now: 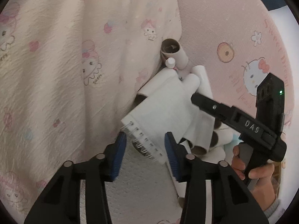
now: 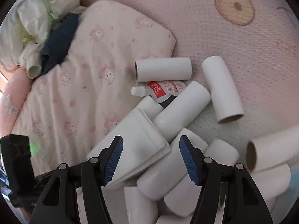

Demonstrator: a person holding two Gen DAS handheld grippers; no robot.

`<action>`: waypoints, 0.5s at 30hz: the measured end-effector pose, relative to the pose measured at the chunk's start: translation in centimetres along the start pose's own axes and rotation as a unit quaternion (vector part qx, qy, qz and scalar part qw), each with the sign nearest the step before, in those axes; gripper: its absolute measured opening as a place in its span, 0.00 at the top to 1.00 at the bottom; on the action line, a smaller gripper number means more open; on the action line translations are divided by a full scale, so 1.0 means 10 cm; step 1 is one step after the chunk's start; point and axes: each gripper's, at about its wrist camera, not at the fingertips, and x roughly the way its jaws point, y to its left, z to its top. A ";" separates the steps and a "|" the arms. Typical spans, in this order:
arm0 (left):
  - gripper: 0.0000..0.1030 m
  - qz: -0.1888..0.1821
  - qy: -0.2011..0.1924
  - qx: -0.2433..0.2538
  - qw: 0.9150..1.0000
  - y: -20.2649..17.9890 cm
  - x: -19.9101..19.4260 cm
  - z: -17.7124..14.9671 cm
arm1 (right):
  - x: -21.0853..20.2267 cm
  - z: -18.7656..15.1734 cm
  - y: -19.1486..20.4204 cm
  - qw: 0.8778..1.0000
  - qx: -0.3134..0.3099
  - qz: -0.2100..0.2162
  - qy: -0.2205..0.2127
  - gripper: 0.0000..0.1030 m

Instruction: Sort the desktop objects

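A white spiral notebook (image 1: 164,110) lies tilted on a heap of several white cardboard tubes (image 2: 179,110). My left gripper (image 1: 145,155) stands open around the notebook's wire-bound edge, with a gap showing beside the left pad. My right gripper (image 2: 151,158) is open above the notebook's (image 2: 136,143) far corner and the tubes, with nothing pressed between its pads. One tube (image 2: 271,149) at the right is blurred. A red-labelled pouch with a white cap (image 2: 162,90) lies among the tubes. A hand (image 1: 241,164) holds the right gripper's black body (image 1: 250,128) in the left wrist view.
Everything rests on a pink cartoon-print bed sheet (image 2: 224,43). A cream printed quilt (image 1: 65,65) lies to the left of the heap. A white-green garment (image 2: 33,24) and navy cloth (image 2: 59,41) are piled at the far left. The left gripper's body (image 2: 16,168) shows at the lower left.
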 end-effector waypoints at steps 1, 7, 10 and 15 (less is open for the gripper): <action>0.63 0.003 0.000 0.001 1.000 0.00 0.02 0.00 | 0.01 0.03 -0.01 1.000 0.002 0.011 -0.002 0.41; 0.63 0.003 -0.003 -0.013 1.000 0.07 0.02 0.04 | 0.07 0.05 -0.07 0.999 0.027 0.025 0.025 0.66; 0.66 -0.016 0.012 -0.008 1.000 0.09 0.03 0.05 | 0.04 0.03 -0.13 0.998 0.038 0.023 0.034 0.75; 0.66 -0.033 0.033 -0.005 0.999 0.00 0.05 -0.01 | -0.16 -0.03 -0.10 0.999 0.031 0.016 0.031 0.76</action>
